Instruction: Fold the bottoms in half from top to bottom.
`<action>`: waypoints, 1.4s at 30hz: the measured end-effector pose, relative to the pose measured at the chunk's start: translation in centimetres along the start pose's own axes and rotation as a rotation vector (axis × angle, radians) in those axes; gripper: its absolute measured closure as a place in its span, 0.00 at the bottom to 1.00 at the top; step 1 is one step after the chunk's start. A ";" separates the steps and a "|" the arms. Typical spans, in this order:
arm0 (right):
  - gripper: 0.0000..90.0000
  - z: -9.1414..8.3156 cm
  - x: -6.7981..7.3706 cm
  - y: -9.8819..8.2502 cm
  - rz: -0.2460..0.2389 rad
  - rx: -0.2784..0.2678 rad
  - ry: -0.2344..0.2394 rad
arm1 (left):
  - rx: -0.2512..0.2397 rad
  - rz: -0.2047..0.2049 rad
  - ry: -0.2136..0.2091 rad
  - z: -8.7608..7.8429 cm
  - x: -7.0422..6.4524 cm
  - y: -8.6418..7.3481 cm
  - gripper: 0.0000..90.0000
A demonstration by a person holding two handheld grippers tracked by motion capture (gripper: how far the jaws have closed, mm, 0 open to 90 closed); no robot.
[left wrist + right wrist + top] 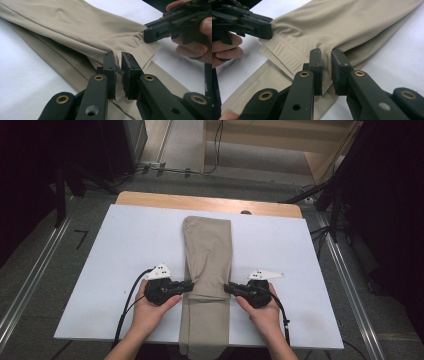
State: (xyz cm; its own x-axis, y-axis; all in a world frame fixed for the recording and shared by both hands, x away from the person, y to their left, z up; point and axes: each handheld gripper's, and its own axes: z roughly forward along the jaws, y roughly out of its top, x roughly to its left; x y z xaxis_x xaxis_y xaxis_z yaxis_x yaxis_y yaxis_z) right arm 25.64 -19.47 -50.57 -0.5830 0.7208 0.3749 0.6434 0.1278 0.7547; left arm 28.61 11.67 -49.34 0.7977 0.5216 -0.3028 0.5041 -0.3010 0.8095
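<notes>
While the folded beige trousers (207, 270) lie lengthwise down the middle of the white bench (125, 250), the left gripper (189, 286) and right gripper (227, 288) clench fingers on opposite side edges of the upper layer — bare bench surface flanks both hands.

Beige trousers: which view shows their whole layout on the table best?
The high view: the beige trousers lie lengthwise, folded, between left gripper and right gripper. Both gripper views show close-ups of pinched fabric edges.

high view looks down on the table (125, 250); both claw views sit close, sharing the trousers (82, 32).
</notes>
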 end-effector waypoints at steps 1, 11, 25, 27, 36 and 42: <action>0.87 -0.1 0.1 0.1 -0.001 -0.004 -0.001 | 0.000 0.000 0.002 0.0 0.0 0.0 0.93; 0.80 1.1 0.3 -0.3 0.008 0.062 -0.009 | 0.067 -0.032 0.014 0.4 1.0 -0.8 0.93; 0.86 2.3 0.7 -0.8 0.024 0.086 -0.017 | 0.093 -0.015 0.017 0.7 0.7 -0.8 0.93; 0.88 2.1 0.9 -0.7 0.006 0.075 -0.018 | 0.077 -0.013 0.014 0.6 0.6 -0.8 0.94; 0.89 1.0 1.3 -0.4 -0.013 0.005 0.010 | 0.034 -0.003 -0.027 -0.1 0.0 -0.3 0.94; 0.89 -0.1 2.0 -1.0 -0.032 -0.007 0.002 | 0.036 0.012 -0.045 -0.4 -0.8 -0.6 0.95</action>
State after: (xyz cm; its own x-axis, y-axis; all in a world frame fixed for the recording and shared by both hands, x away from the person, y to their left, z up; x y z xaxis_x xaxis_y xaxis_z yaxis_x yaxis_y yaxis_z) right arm 23.78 -18.19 -50.47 -0.6042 0.7153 0.3511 0.6206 0.1460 0.7704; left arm 27.57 11.74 -49.35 0.8173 0.4817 -0.3163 0.5055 -0.3358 0.7948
